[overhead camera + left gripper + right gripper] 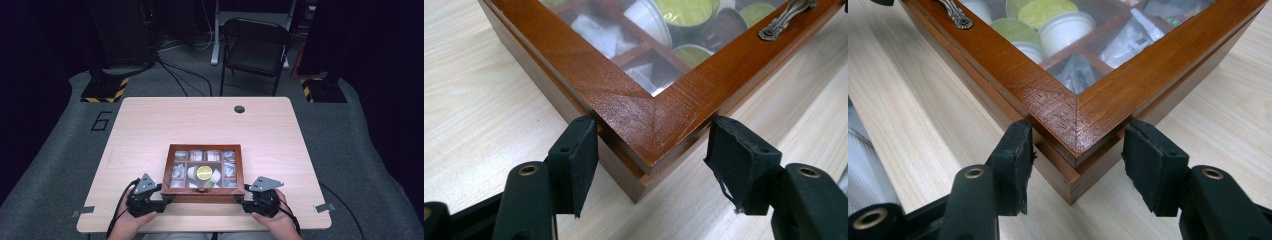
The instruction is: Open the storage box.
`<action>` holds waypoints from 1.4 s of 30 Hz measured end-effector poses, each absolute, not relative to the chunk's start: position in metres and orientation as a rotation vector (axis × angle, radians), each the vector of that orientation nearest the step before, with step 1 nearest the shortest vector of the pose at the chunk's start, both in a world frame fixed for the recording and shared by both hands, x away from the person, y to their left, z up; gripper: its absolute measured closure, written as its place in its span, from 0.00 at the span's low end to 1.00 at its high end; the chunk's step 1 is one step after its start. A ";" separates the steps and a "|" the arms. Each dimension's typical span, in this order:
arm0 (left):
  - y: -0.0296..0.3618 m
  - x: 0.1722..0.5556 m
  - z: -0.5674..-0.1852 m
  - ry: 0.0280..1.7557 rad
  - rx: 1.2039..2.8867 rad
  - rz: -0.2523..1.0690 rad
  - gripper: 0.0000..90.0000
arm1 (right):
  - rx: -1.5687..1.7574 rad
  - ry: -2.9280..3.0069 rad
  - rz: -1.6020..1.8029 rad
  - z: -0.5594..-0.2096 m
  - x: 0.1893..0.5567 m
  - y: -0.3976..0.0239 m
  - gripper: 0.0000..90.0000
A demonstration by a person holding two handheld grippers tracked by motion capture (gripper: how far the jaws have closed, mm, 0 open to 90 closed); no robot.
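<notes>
Wood frames our work: the reddish-brown wooden box with a glass-paned lid (203, 172) sits closed on the pale wood-grain desk (150, 125), close to the near edge and about midway between the desk's left and right edges. Through the glass we see small compartments with white and green-topped coffee capsules (684, 12) and clear wrapped sachets (1133, 37), and an ornate silver metal handle (786, 17) lies on the front rail of the lid. Our left gripper (651, 167) straddles the box's near left corner, its black padded jaws drawn in to a narrow span, one pad against each side of that corner. Our right gripper (1075, 167) does the same at the near right corner, pads pressed to the two faces that meet there. From above we see both hands at the desk's near edge, each gripper (147, 192) (262, 192) carrying its grey three-cornered plate, black cables trailing back. Beyond the far edge stands a dark folding chair (255, 45) on grey floor.
</notes>
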State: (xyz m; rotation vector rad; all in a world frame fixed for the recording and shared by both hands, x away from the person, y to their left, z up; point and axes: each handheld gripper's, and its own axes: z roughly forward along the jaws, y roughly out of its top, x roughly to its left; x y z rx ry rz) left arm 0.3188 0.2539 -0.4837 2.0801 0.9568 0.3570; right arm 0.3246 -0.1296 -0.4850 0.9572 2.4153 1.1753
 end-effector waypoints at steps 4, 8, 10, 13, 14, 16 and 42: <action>0.254 0.319 -0.482 0.951 2.071 0.363 0.41 | 0.962 2.395 1.195 -0.483 0.325 -0.130 0.51; 0.253 0.319 -0.480 0.959 2.063 0.364 0.41 | 0.967 2.388 1.203 -0.482 0.325 -0.130 0.50; 0.252 0.320 -0.481 0.965 2.054 0.361 0.39 | 0.956 2.388 1.198 -0.482 0.326 -0.129 0.50; 0.251 0.320 -0.481 0.973 2.045 0.357 0.37 | 0.963 2.384 1.196 -0.482 0.325 -0.129 0.49; 0.250 0.320 -0.481 0.979 2.037 0.364 0.37 | 0.968 2.381 1.199 -0.482 0.325 -0.129 0.48; 0.250 0.319 -0.480 0.985 2.034 0.359 0.37 | 0.982 2.368 1.209 -0.481 0.325 -0.128 0.46; 0.248 0.331 -0.460 1.028 1.895 0.404 0.34 | 0.986 2.243 1.288 -0.459 0.338 -0.126 0.37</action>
